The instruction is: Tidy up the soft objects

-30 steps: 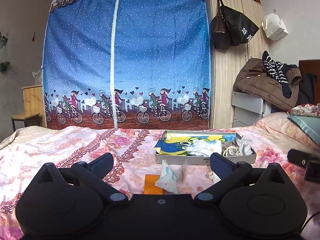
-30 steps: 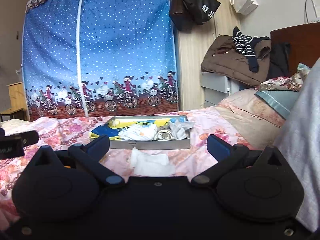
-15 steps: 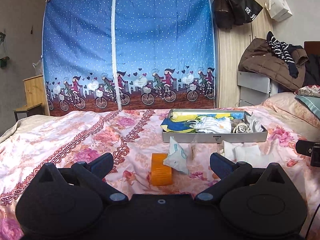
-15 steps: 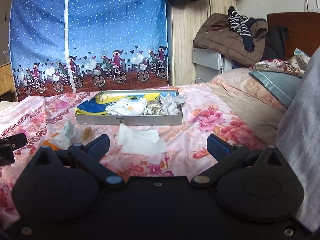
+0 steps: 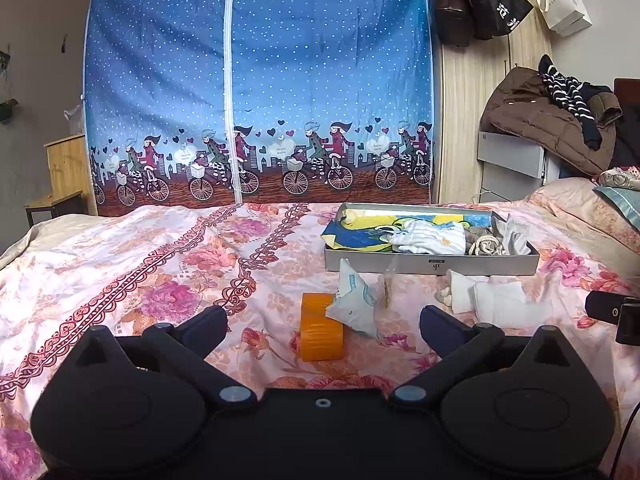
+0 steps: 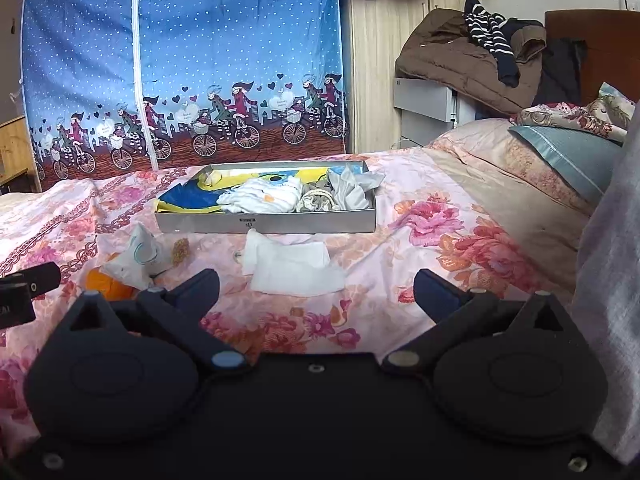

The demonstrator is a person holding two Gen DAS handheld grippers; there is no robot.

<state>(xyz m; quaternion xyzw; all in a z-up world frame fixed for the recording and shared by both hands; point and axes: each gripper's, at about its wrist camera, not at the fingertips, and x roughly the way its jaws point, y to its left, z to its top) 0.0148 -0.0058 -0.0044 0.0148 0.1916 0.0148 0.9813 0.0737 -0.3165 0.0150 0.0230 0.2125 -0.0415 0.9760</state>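
- The left gripper (image 5: 323, 322) is held low over the flowered bedspread (image 5: 120, 264), jaws spread wide and nothing gripped; it is presumably kept open so that a loose item can be taken next.
- An orange block (image 5: 321, 327) is seen lying between the left fingers' line of sight, with a crumpled white-and-blue pouch (image 5: 353, 296) leaning against its right side; whether the block is soft cannot be told.
- A small brownish item (image 5: 386, 289) stands just beside the pouch, too small to be identified.
- Behind these, a shallow grey box (image 5: 432, 265) is set on the bed, already filled with a blue-and-yellow cloth (image 5: 360, 237), a white bundle (image 5: 430, 239) and rolled grey socks (image 5: 488, 245); it is judged to be the collecting place.
- A folded white cloth (image 6: 292, 266) lies just in front of the box wall, not yet put in.
- The right gripper (image 6: 316, 290) is aimed at that cloth, jaws equally wide and empty, probably for an approach to it.
- Pillows (image 6: 560, 152) are piled at the far right.
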